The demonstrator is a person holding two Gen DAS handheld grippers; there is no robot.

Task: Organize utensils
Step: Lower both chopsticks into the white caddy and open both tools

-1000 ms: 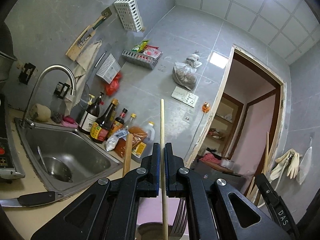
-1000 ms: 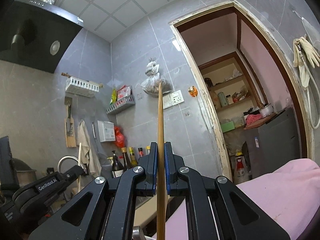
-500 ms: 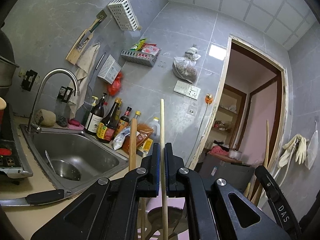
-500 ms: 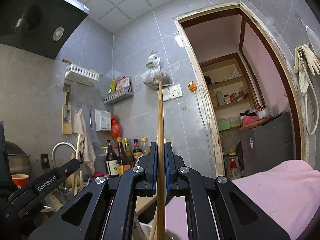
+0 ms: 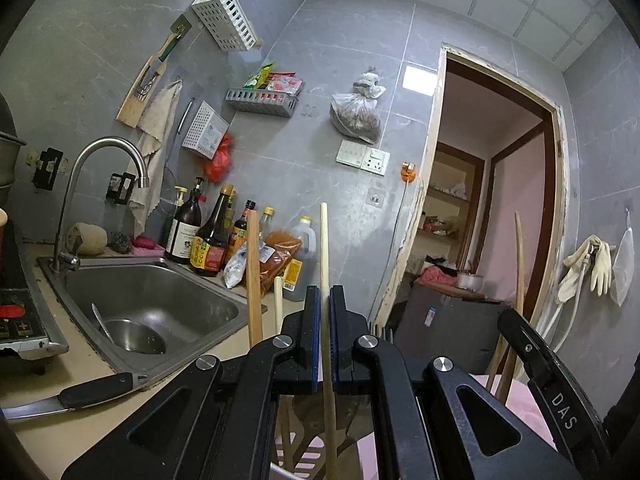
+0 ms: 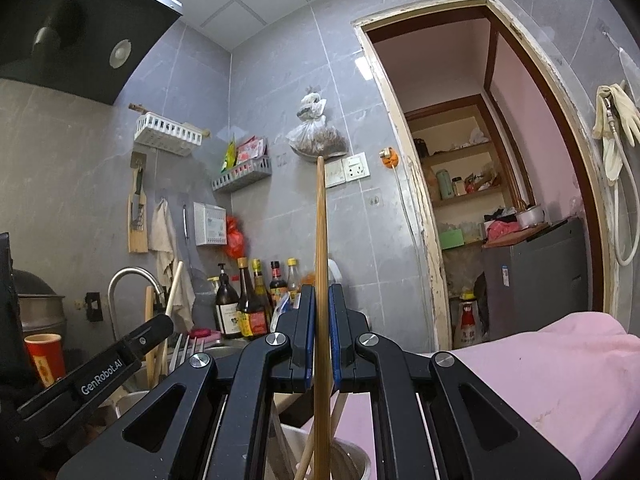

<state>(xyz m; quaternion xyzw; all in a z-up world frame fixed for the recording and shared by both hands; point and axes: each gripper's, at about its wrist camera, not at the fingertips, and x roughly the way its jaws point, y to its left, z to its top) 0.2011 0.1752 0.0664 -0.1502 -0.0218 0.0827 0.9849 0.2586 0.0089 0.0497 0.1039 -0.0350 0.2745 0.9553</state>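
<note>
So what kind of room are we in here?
A small home kitchen, most likely: a steel sink with a faucet, sauce bottles along the tiled wall, and a range hood overhead.

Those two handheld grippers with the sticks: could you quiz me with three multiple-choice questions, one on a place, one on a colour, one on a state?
1. Where does the knife lie?
A. inside the sink
B. on the counter beside the sink
C. on the wall rack

2. What colour is the cloth at lower right in the right wrist view?
A. pink
B. green
C. black

3. What is the left gripper doing?
A. hanging open
B. clamping a pale chopstick
C. gripping a bottle

Answers: 1 B, its black handle rests at the sink's front corner. 2 A, plainly pink. 3 B, the stick stands pinched between the fingers.
</note>
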